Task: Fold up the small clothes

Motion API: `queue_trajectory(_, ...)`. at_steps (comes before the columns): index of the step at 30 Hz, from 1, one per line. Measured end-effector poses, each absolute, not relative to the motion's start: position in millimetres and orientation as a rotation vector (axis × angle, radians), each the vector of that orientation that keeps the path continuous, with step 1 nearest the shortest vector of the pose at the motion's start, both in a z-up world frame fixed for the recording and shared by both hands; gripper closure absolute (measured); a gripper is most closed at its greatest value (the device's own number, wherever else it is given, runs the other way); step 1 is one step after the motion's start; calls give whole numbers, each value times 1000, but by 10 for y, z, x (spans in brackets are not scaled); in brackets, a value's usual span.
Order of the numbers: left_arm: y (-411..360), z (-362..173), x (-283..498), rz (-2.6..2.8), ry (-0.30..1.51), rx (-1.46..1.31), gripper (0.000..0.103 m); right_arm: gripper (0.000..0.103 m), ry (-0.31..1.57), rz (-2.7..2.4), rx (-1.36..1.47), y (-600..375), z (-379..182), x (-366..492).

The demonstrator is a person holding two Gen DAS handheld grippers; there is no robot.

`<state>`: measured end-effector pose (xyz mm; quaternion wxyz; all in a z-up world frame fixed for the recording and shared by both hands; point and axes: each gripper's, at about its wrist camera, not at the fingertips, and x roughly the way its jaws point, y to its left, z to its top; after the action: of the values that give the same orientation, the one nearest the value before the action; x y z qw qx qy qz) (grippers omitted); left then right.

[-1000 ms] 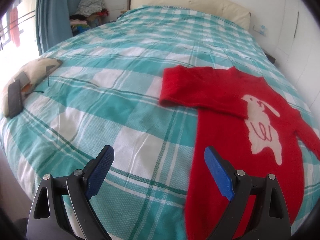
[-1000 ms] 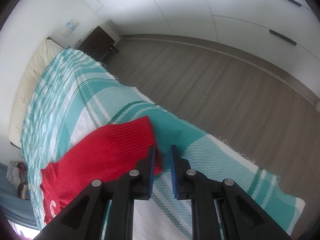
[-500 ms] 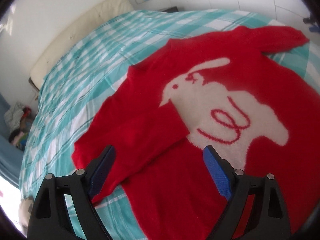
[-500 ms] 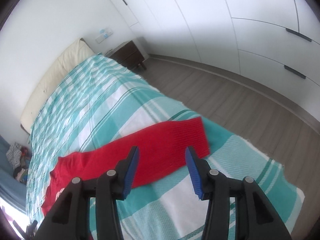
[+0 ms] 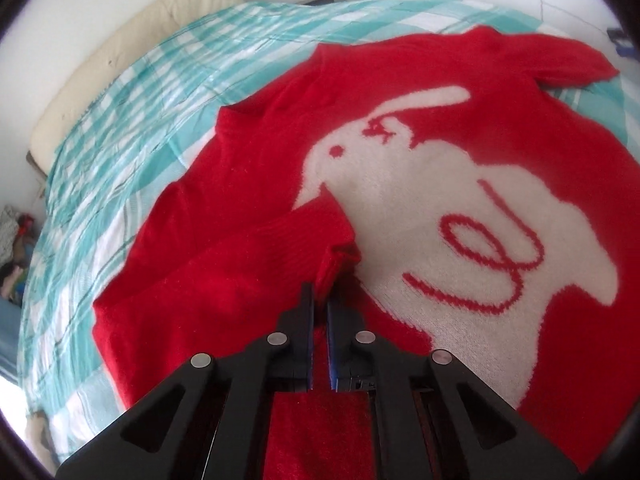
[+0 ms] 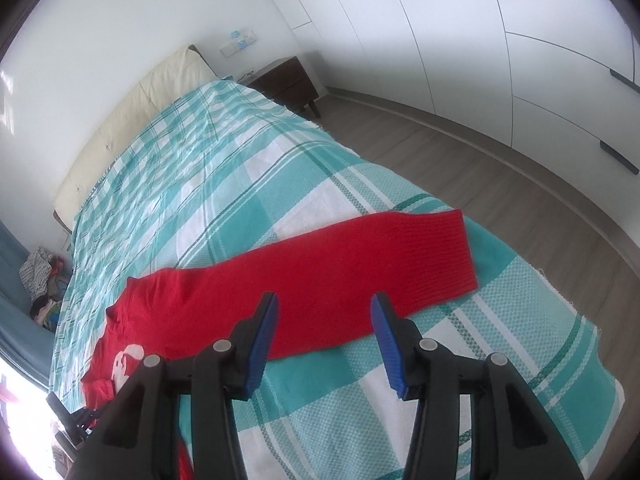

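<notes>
A small red sweater (image 5: 500, 128) with a white rabbit lies flat on the teal plaid bed cover (image 5: 160, 80). One sleeve (image 5: 248, 256) is folded across its front. My left gripper (image 5: 319, 300) is shut on that sleeve's cuff (image 5: 332, 260), just above the body. In the right wrist view the other sleeve (image 6: 360, 264) lies stretched out toward the bed's edge. My right gripper (image 6: 324, 320) is open and empty, hovering over the middle of that sleeve.
A cream headboard (image 6: 132, 112) runs along the far end of the bed. A dark nightstand (image 6: 288, 80) stands beside it. Wood floor (image 6: 500, 168) and white wardrobes (image 6: 500, 40) lie past the bed's right edge. A clothes pile (image 6: 40, 276) sits far left.
My left gripper swung over the sweater and closed on the folded sleeve's cuff. My right gripper let go of the other sleeve's cuff, opened wide and drew back along the sleeve.
</notes>
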<state>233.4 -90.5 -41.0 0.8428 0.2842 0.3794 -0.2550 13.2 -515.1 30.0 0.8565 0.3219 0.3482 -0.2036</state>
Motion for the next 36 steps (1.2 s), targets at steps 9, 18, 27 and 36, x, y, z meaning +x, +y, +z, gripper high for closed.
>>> queue_trajectory(9,1523,646,2206,-45,667,-264,100,55,690,-388,612,-4999,454,147)
queue_trajectory(18,2934,-148,1771,496,823,-538,100,55,707,-346,560,-4765,441,276)
queue_trajectory(27,2922,-558,1784,516,1039,-536,100,55,748,-346,521,-4631,350,329)
queue_trajectory(36,3115,-293,1506,517,963,-663,55,55,751,-346,522,-4621,336,328)
